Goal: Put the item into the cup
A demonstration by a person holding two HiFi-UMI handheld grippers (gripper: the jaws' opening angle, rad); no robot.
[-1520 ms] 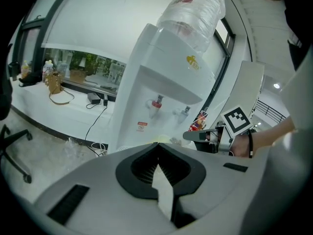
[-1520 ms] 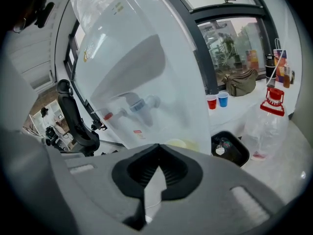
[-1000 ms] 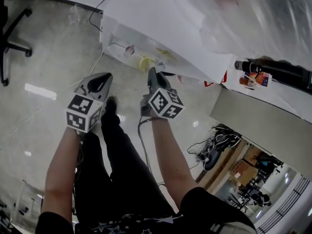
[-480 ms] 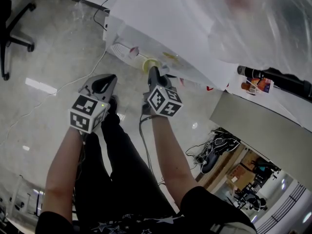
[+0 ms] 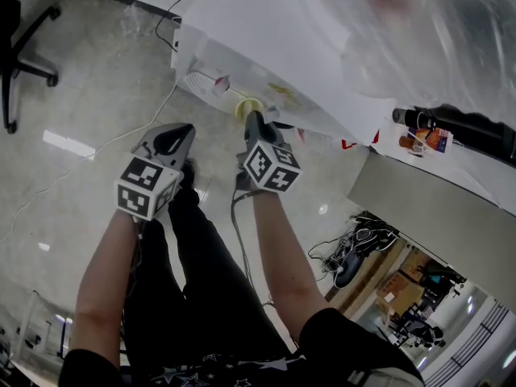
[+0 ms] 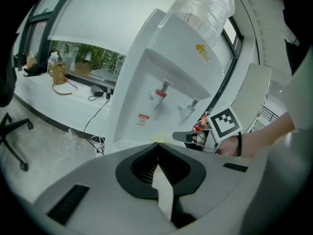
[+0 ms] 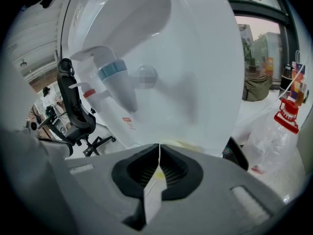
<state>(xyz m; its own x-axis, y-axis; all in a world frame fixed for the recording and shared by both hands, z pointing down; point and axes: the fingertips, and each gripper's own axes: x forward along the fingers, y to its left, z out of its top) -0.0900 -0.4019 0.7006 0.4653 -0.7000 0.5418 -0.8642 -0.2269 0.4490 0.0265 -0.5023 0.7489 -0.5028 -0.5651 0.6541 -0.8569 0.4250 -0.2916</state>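
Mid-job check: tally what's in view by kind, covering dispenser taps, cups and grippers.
Taps: 2, the red tap and the blue tap
Cups: 1, the yellow cup
Grippers: 2, the left gripper and the right gripper
Total: 5

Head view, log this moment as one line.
left tongs: closed, empty | right tongs: closed, tips at yellow cup | cup: at water dispenser front | item: not seen

pale yellow cup (image 5: 248, 108), mouth up, under white water dispenser (image 5: 242, 22) taps, wall pinched by right gripper (image 5: 251, 118)
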